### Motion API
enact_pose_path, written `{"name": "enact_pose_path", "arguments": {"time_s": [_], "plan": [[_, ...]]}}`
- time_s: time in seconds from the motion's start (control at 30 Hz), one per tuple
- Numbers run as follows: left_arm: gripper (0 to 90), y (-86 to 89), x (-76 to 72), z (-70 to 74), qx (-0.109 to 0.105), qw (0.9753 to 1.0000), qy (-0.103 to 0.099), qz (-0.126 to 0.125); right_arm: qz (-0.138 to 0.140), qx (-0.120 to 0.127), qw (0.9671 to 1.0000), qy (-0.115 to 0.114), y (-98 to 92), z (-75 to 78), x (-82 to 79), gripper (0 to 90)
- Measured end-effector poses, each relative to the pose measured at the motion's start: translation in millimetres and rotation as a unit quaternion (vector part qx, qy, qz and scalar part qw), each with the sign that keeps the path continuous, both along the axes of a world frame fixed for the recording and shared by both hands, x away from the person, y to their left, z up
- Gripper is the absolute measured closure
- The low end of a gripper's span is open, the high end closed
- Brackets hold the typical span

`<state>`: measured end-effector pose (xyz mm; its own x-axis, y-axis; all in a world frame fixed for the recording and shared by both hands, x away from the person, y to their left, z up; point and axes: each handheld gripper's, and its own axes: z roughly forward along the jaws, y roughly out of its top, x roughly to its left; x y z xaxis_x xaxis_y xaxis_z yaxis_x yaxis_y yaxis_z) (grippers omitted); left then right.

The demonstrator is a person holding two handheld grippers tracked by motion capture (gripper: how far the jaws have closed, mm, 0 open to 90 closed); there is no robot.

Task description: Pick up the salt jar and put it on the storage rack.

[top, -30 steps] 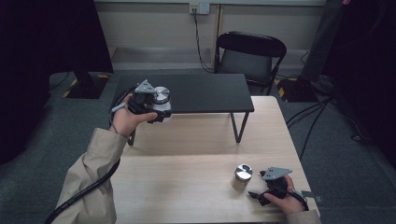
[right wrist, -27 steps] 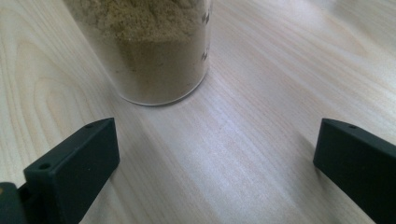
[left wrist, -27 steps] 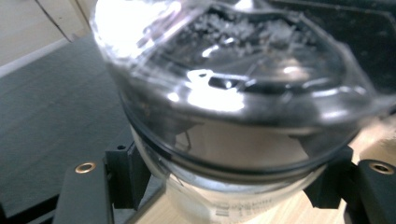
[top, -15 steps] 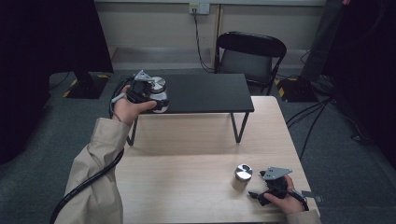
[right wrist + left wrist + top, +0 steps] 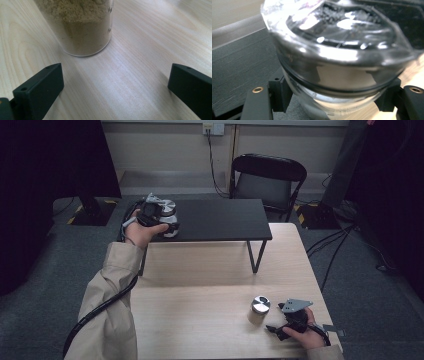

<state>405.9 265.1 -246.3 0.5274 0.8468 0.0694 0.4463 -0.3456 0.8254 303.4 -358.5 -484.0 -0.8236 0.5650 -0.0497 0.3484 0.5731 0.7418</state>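
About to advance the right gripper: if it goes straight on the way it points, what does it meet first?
Probably the jar of tan powder, slightly left of its line; the right gripper is open on bare table.

left claw [image 5: 165,220] carried its glass jar [image 5: 169,215] slightly leftward along black shelf [image 5: 220,220]

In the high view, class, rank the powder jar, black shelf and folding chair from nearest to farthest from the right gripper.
From the right gripper:
1. Powder jar, just left of it on the table.
2. Black shelf, across the table.
3. Folding chair, behind the shelf.
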Motion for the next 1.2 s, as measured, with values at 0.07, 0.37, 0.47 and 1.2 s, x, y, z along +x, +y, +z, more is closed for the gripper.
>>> {"name": "enact_pose_path", "arguments": {"time_s": [0.07,0.37,0.47,1.2], "plan": [[30.0,1.2,0.9,-0.9,-0.001,1.0000,0.000,0.002,0.000,0.000,1.0000,0.000,0.0,0.0,0.0,0.0],[30.0,-1.3,6.0,-3.5,0.003,1.0000,0.002,0.008,0.000,0.000,1.0000,0.000,0.0,0.0,0.0,0.0],[30.1,-2.0,7.4,-4.4,0.001,1.0000,0.001,0.008,0.000,0.000,1.0000,0.000,0.0,0.0,0.0,0.0],[28.7,0.6,6.3,-10.1,-0.016,0.9998,-0.004,0.011,0.000,0.000,1.0000,0.000,0.0,0.0,0.0,0.0]]}}
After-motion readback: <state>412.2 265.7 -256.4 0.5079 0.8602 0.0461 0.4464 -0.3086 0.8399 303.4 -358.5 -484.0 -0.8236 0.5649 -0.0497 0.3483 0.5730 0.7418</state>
